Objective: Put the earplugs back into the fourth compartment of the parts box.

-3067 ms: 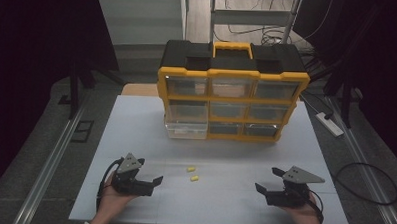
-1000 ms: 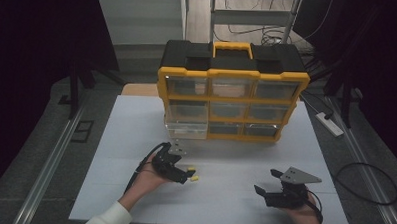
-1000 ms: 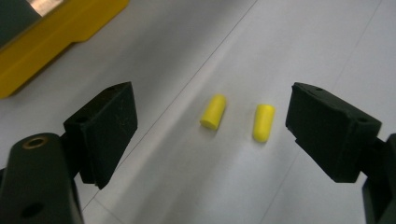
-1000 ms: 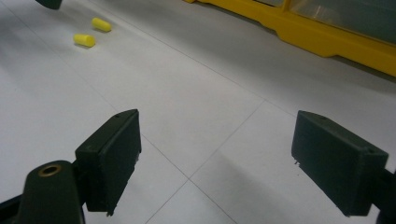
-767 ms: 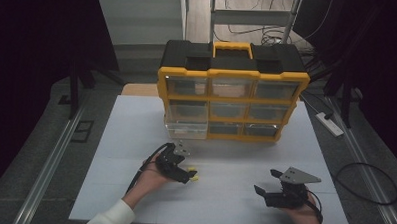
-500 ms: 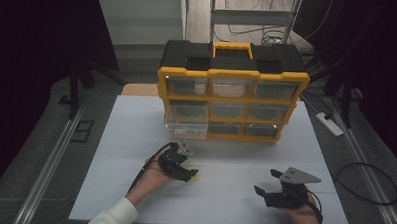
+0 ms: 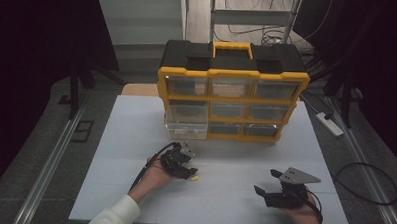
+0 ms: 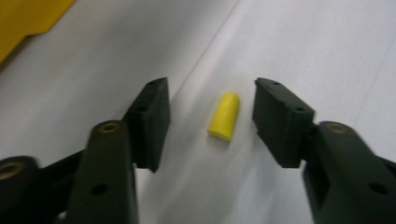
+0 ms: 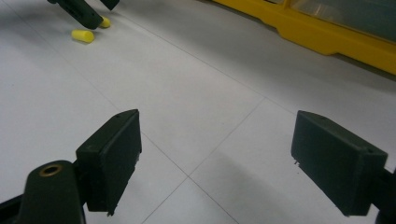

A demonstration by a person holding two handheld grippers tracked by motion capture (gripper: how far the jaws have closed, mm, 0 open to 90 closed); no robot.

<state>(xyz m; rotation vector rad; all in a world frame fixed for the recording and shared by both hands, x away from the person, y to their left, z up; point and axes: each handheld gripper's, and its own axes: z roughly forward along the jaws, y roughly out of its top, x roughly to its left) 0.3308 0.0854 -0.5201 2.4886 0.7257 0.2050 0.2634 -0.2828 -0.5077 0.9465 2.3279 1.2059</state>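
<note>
Two small yellow cylinders lie on the white table. One yellow cylinder [image 8: 224, 115] rests on the table between the jaws of my left gripper [image 8: 210, 122], which stands open around it without touching. In the high view my left gripper [image 7: 188, 171] is low over the table's middle, and the other yellow cylinder [image 7: 195, 178] lies just right of it. The right gripper view shows that loose cylinder [image 9: 83, 36] far off beside the left gripper's jaws. My right gripper [image 7: 262, 191] rests open at the front right, nothing between its jaws [image 9: 215, 158].
A yellow and black drawer organizer [image 7: 233, 68] stands at the back of the white table [image 7: 136, 120]. Its lower-left clear drawer [image 7: 186, 128] is pulled out toward me. A power strip [image 7: 329, 123] lies off the table's right edge.
My left gripper has travelled from the front left to the yellow cylinders in the middle and settled lower around one. The right gripper has stayed put.
</note>
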